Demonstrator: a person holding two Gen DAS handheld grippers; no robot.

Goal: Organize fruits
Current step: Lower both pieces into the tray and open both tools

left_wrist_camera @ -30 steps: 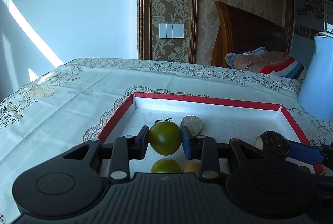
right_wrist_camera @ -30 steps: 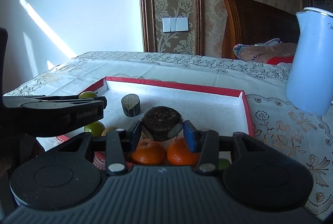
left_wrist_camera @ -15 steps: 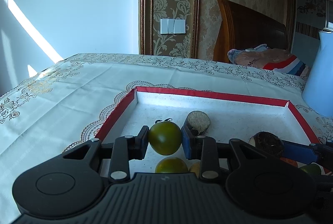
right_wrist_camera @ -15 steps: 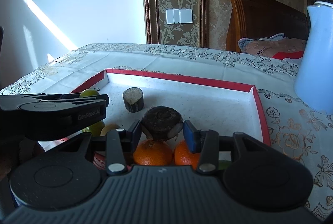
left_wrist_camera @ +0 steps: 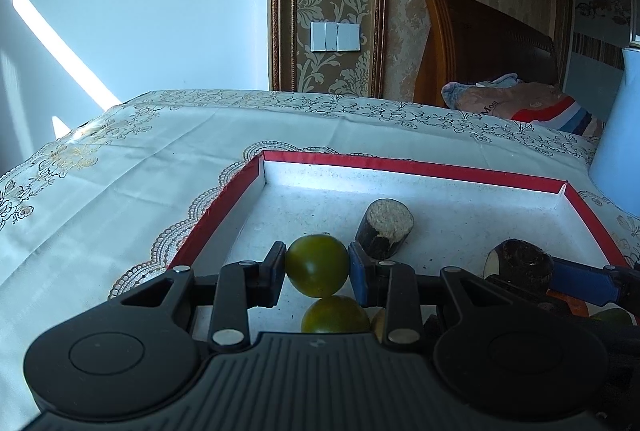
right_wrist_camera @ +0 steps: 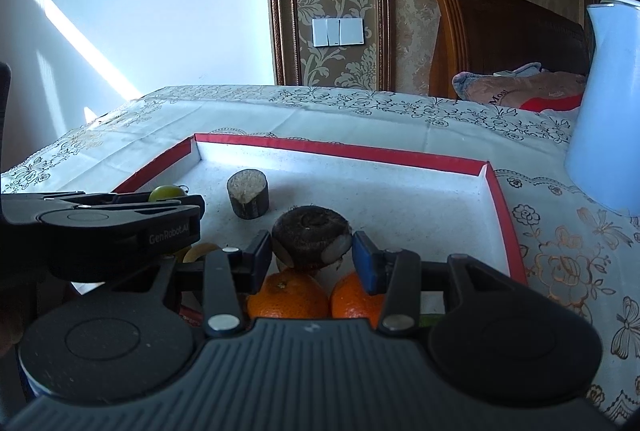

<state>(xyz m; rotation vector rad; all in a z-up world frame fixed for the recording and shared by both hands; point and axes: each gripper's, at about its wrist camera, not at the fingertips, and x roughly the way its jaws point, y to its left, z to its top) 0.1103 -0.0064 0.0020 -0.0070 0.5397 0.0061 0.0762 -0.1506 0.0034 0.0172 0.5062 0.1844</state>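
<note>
Hovering over the red-rimmed tray [left_wrist_camera: 420, 167], the left gripper [left_wrist_camera: 317, 267] clamps a green fruit [left_wrist_camera: 316, 265], the right gripper [right_wrist_camera: 312, 251] a dark root [right_wrist_camera: 310, 241]; next, I'd guess, each needs lowering beside its kind.

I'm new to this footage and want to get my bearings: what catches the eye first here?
Two pairs of tongs each hold something over a shallow red-rimmed white tray on the floral tablecloth. The left tongs grip a round green fruit; the right tongs grip a dark, rough brown lump. A short dark cut cylinder with a pale top stands alone on the tray floor, and two bright orange citrus fruits lie below the right tongs.
</note>
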